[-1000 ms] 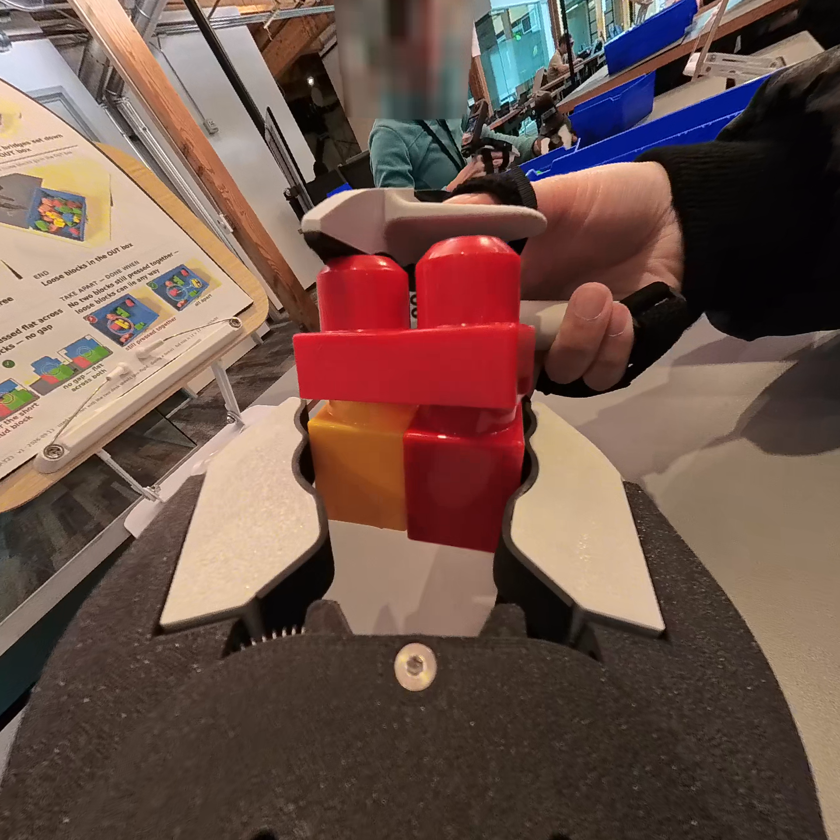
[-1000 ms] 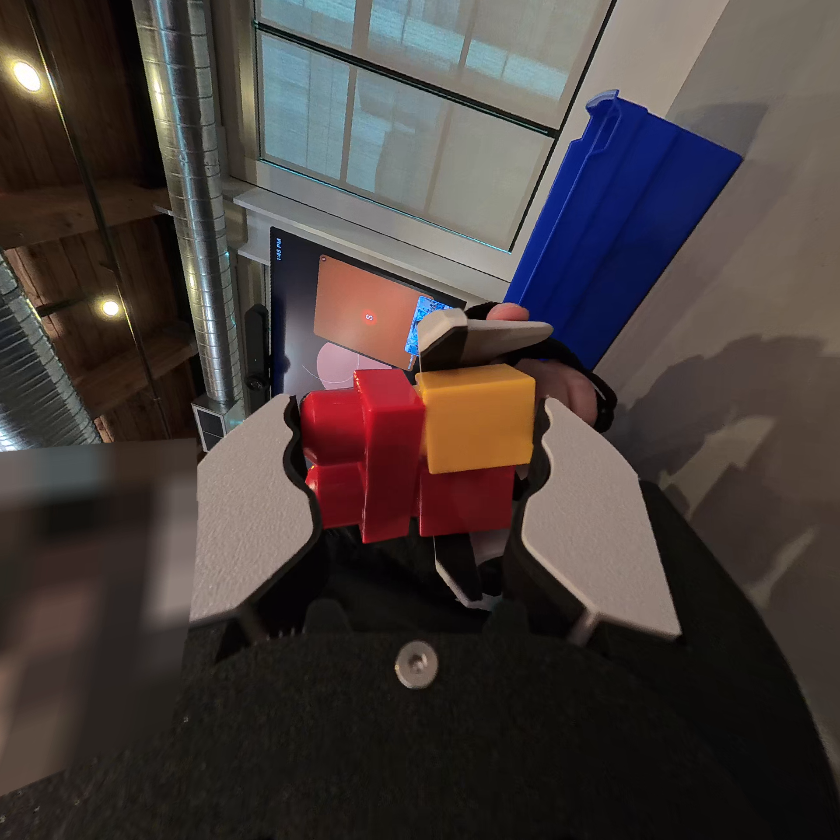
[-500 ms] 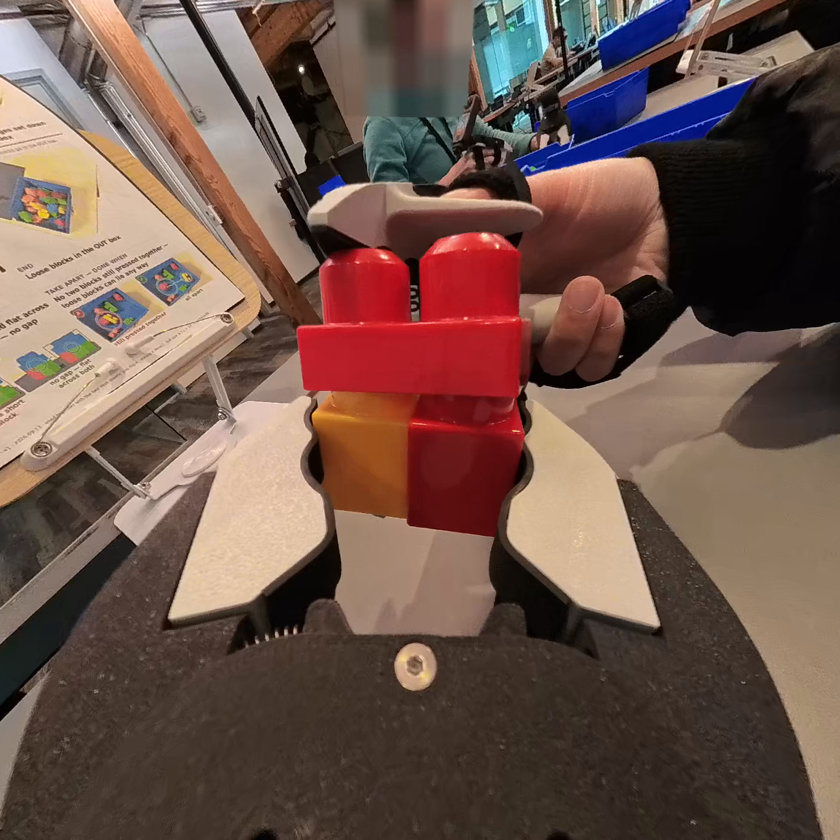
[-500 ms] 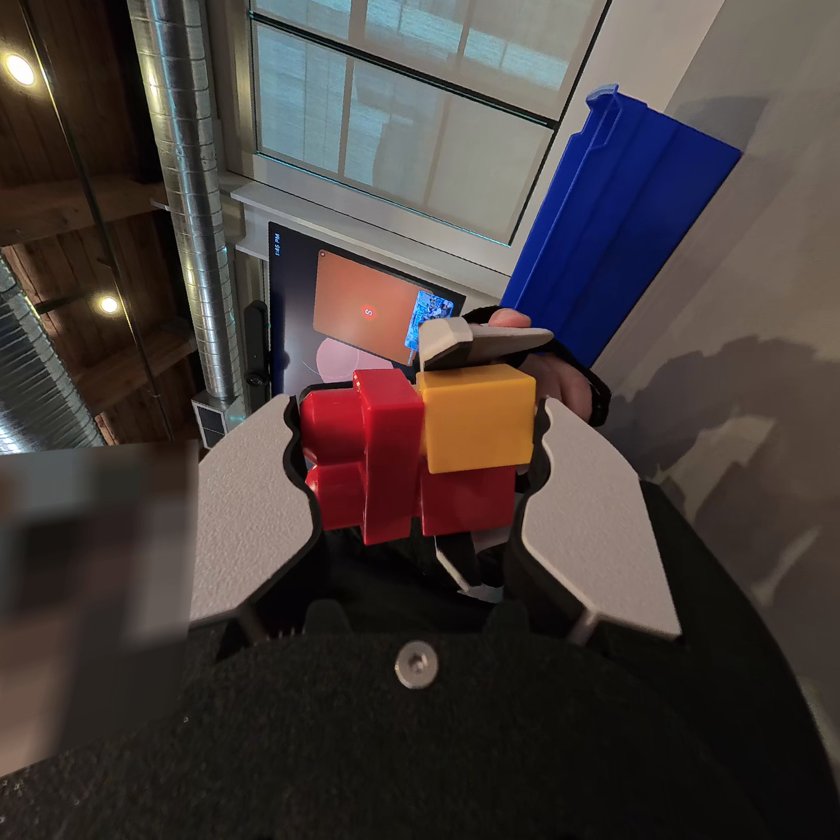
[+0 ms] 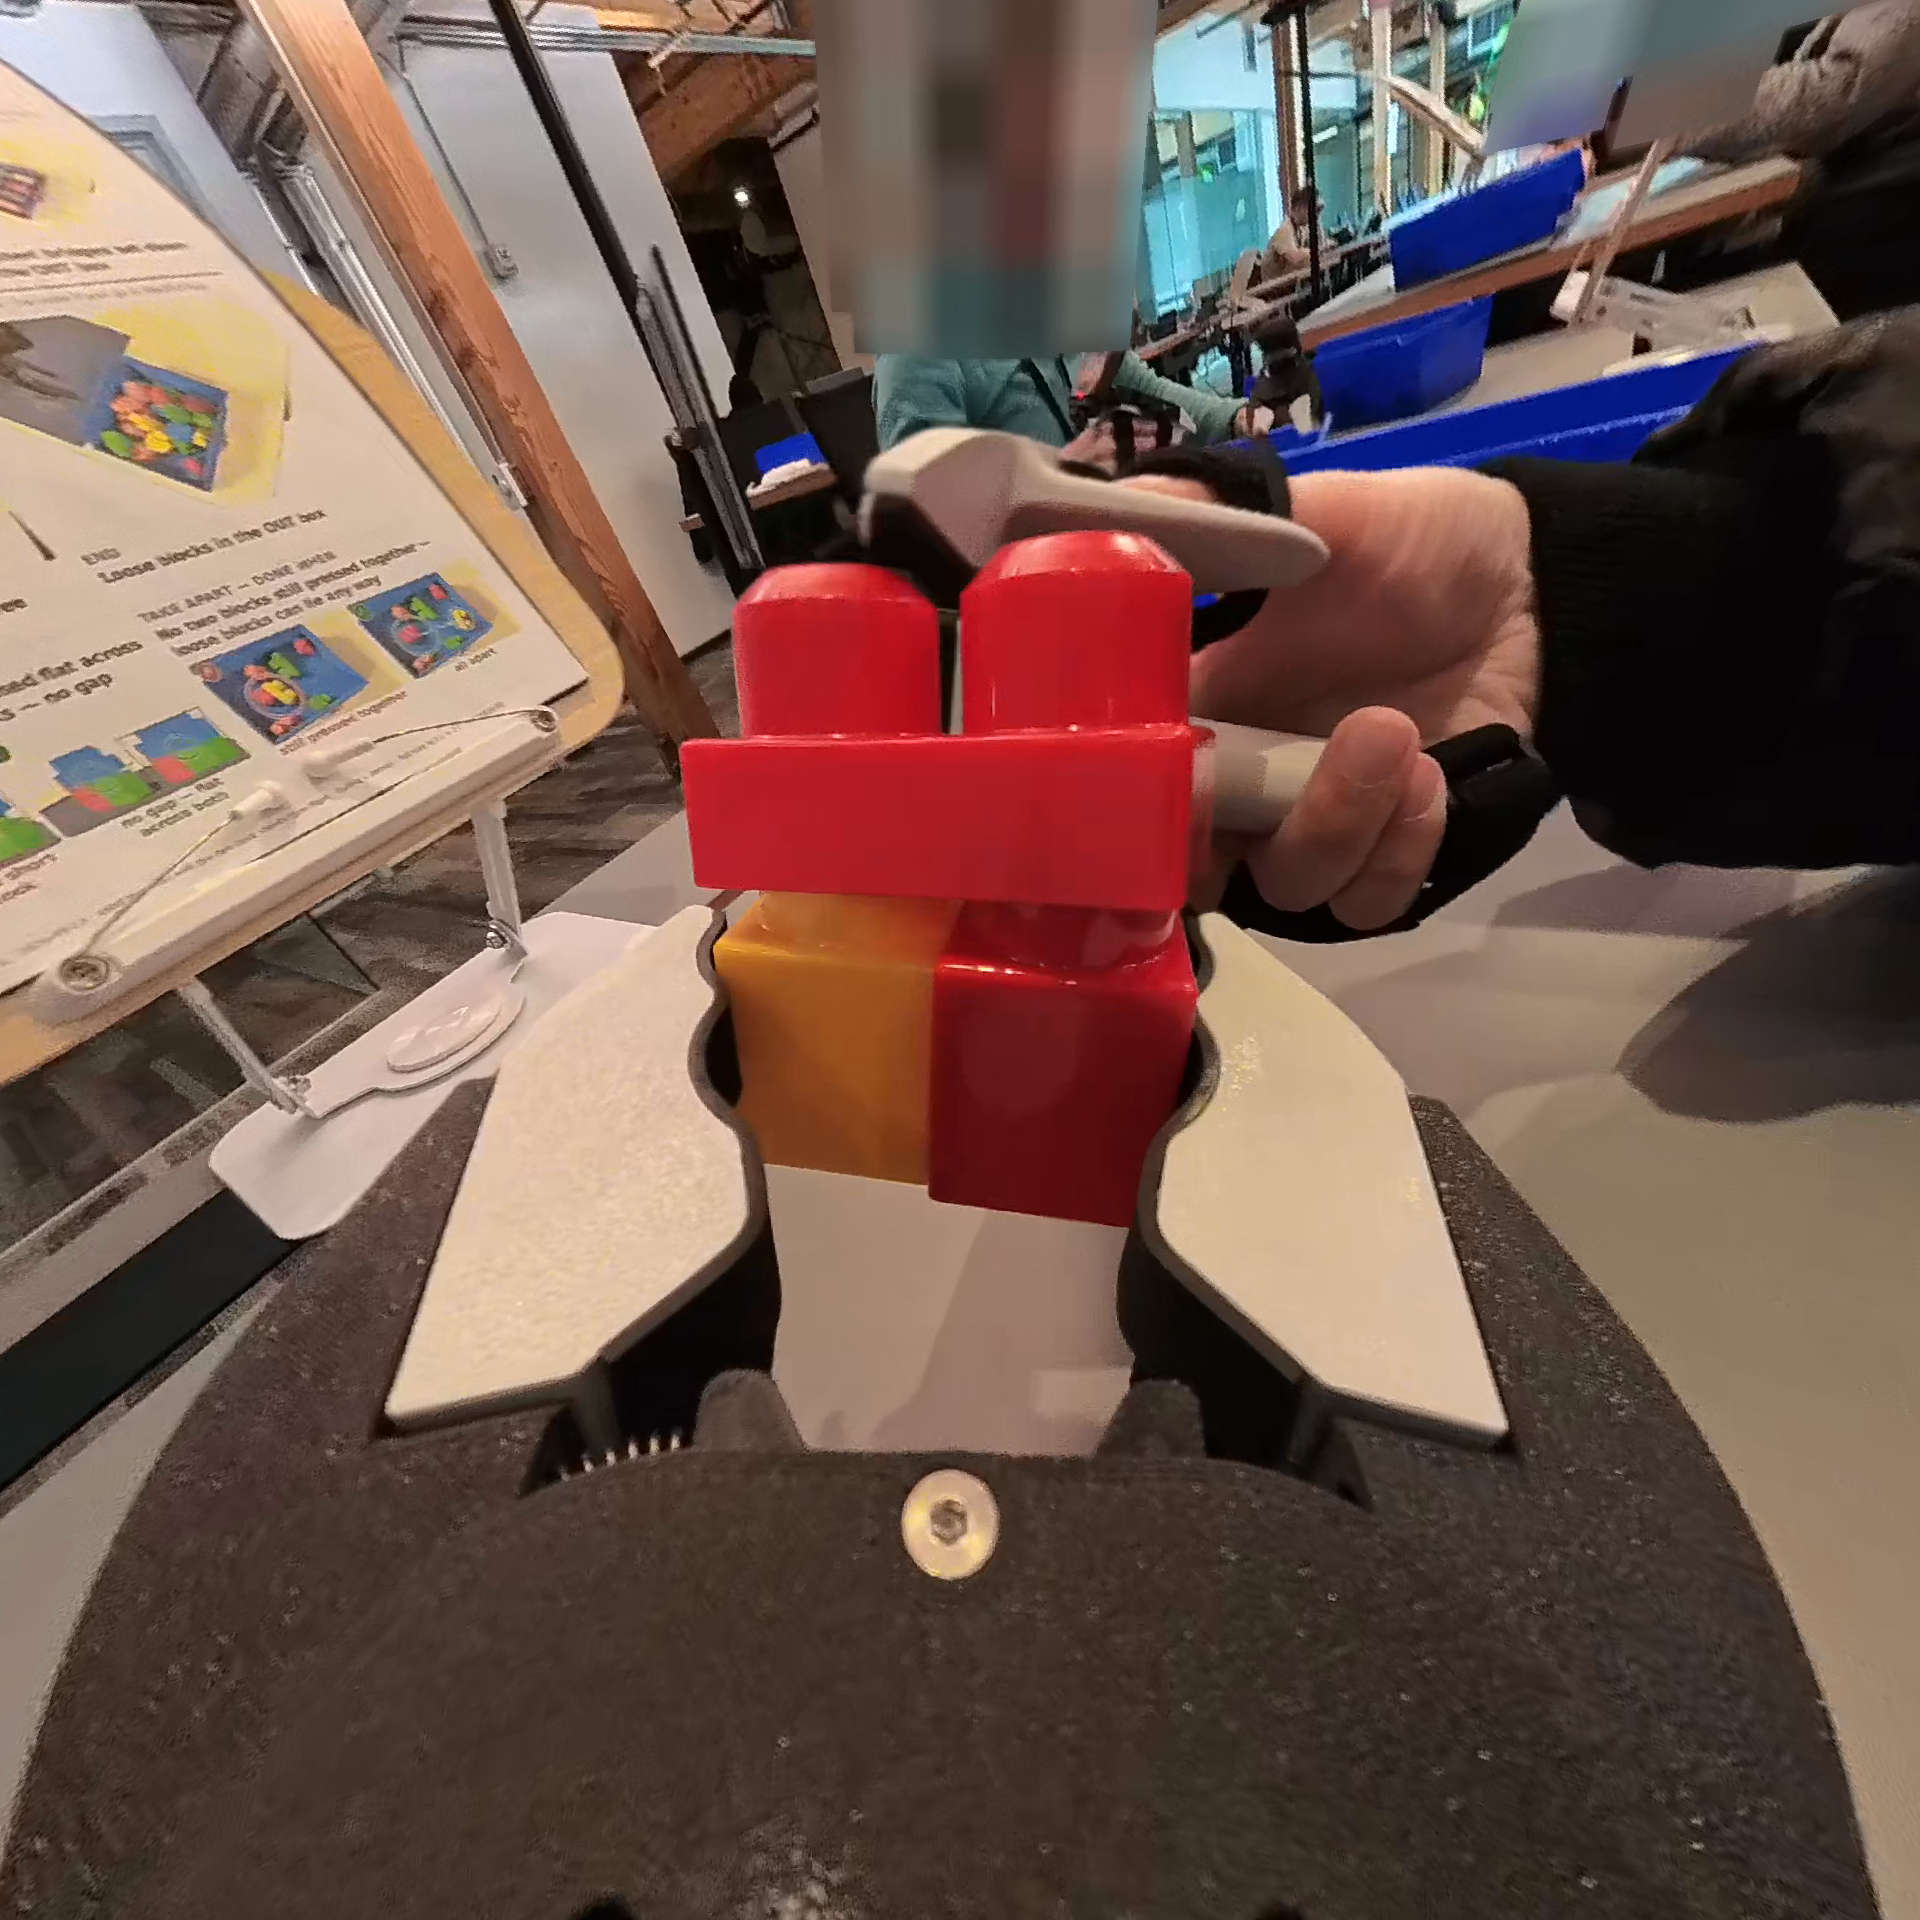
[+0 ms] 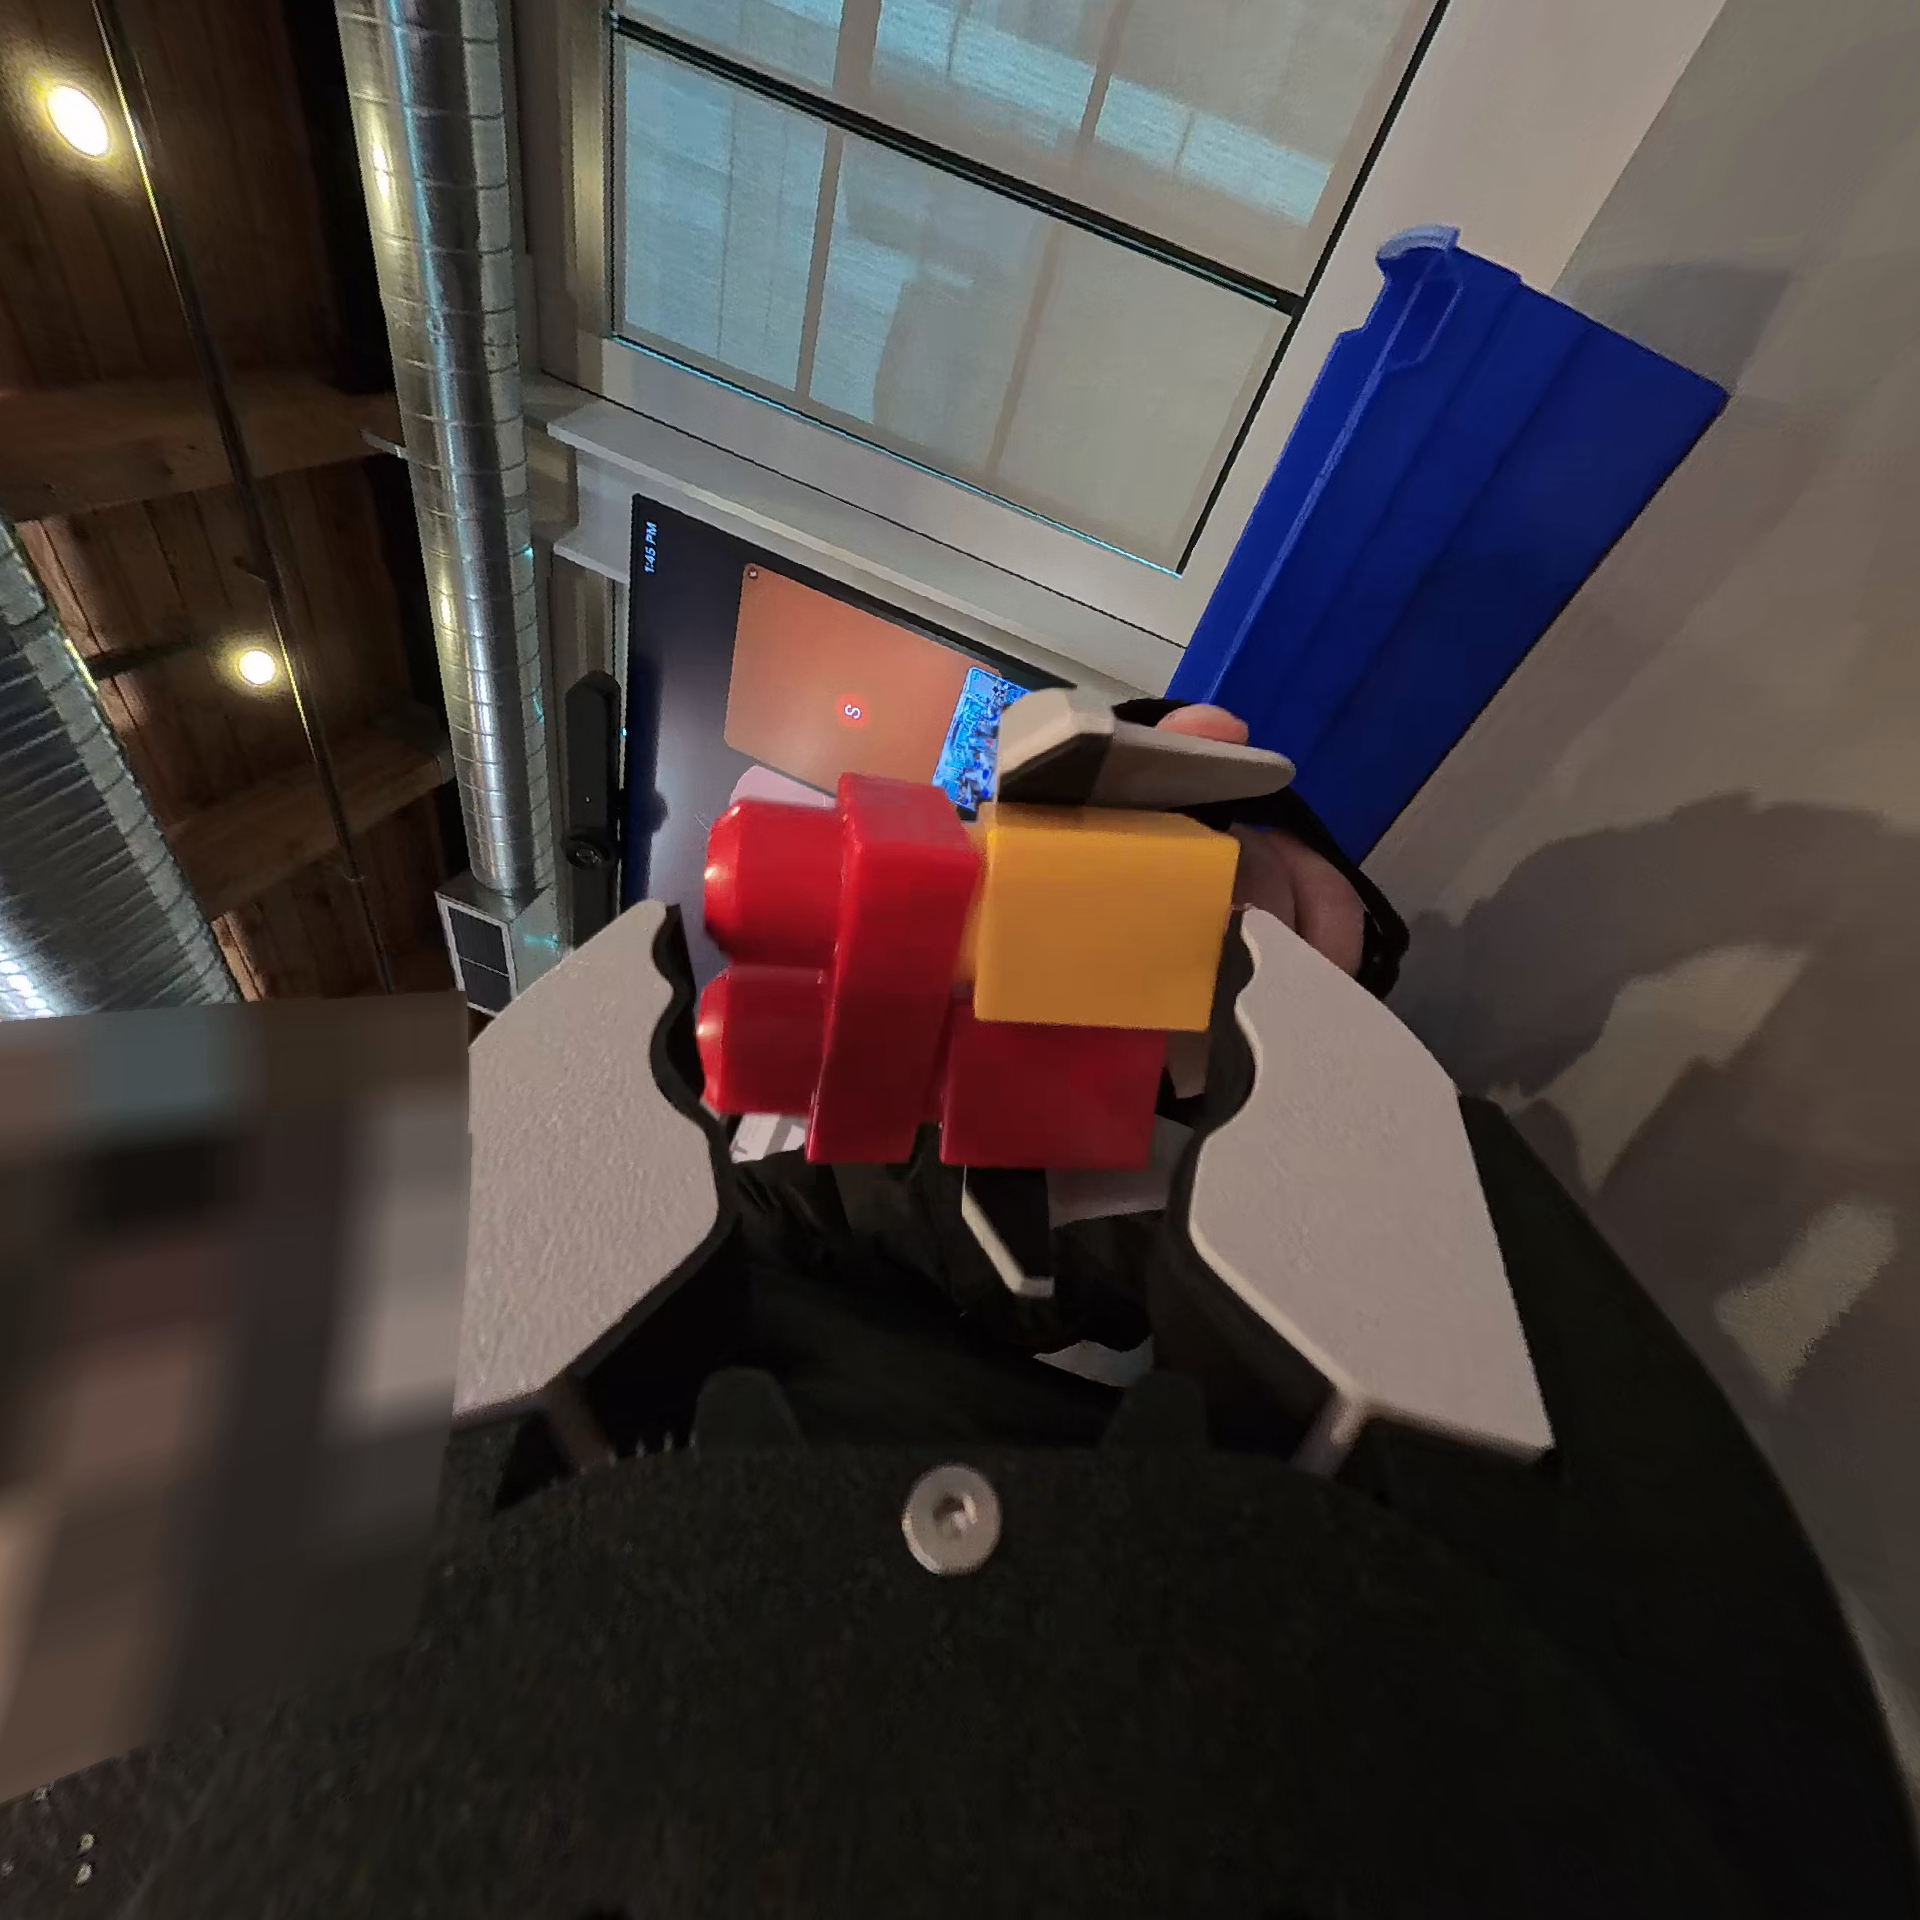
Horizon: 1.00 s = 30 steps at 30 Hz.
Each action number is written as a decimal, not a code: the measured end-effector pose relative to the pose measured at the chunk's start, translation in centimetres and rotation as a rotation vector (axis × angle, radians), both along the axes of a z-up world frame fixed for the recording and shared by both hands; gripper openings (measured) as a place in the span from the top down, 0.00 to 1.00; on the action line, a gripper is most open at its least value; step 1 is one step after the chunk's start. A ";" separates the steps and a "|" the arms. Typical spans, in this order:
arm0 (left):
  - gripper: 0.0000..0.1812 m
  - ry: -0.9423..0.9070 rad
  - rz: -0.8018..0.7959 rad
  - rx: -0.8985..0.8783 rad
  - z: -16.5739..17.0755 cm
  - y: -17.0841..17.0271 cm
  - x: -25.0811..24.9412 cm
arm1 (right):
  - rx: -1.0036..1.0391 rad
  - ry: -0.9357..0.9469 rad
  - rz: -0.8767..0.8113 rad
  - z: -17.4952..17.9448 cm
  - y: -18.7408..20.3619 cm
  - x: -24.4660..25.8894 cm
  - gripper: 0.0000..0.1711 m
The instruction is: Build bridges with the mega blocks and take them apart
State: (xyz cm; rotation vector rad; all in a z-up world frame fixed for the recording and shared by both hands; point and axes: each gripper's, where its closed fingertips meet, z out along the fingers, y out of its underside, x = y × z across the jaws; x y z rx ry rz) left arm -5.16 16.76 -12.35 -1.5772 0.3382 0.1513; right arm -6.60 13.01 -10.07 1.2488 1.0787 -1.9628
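A small bridge of mega blocks is held in the air between both grippers. A red two-stud block sits across a yellow block and a red block. My left gripper is shut on the two lower blocks from the sides. My right gripper is shut on the stack lengthwise, with one finger at the studs and the other at the yellow block. The top red block sits slightly tilted on the lower red block. The right gripper's finger shows above the studs.
An instruction board on a white stand stands to the left. Blue bins lie beyond the grey table; another blue bin shows in the right wrist view. A screen and a person in teal are behind.
The top red block has tipped a little relative to the two lower blocks, with a small gap over the yellow one. Both grippers keep their hold.
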 end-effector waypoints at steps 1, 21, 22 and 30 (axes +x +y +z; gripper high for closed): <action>0.55 -0.021 0.005 0.012 0.2 -0.1 -0.3 | 0.006 0.011 -0.003 0.1 0.1 0.0 0.45; 0.55 -0.645 -0.454 -0.107 1.8 -3.1 0.5 | 1.128 1.057 -0.298 2.0 2.2 3.1 0.53; 0.55 -0.663 -0.473 -0.115 1.7 -3.1 0.7 | 1.165 1.074 -0.309 1.7 2.1 3.0 0.53; 0.55 -0.801 -0.654 -0.129 2.5 -4.0 2.1 | 1.233 1.168 -0.337 0.8 0.2 3.5 0.51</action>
